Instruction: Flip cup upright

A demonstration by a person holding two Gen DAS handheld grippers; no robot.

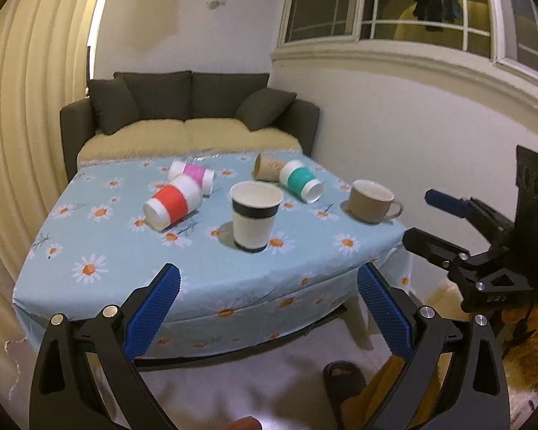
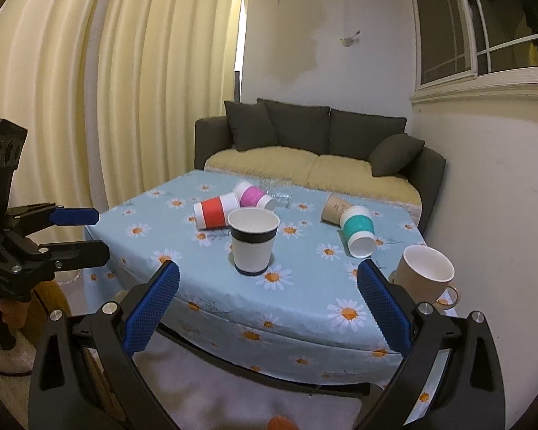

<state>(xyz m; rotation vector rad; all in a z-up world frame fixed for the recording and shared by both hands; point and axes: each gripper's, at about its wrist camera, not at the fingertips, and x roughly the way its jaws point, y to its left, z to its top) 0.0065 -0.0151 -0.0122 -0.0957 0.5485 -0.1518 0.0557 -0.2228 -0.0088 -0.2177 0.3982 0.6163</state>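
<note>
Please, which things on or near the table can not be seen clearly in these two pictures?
- Clear item behind the pink-banded cup: too small and transparent to identify in either view.
- Brown cup: partly covered by the teal-banded cup; its print is unreadable.
- Mug: its lower side is hidden by the right gripper in the right wrist view.

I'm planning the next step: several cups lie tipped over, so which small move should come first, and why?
Probably advance the open right gripper toward the teal-banded cup. It lies on its side near the table's right edge, while the black-banded cup and mug stand upright already. Neither gripper holds anything.
</note>
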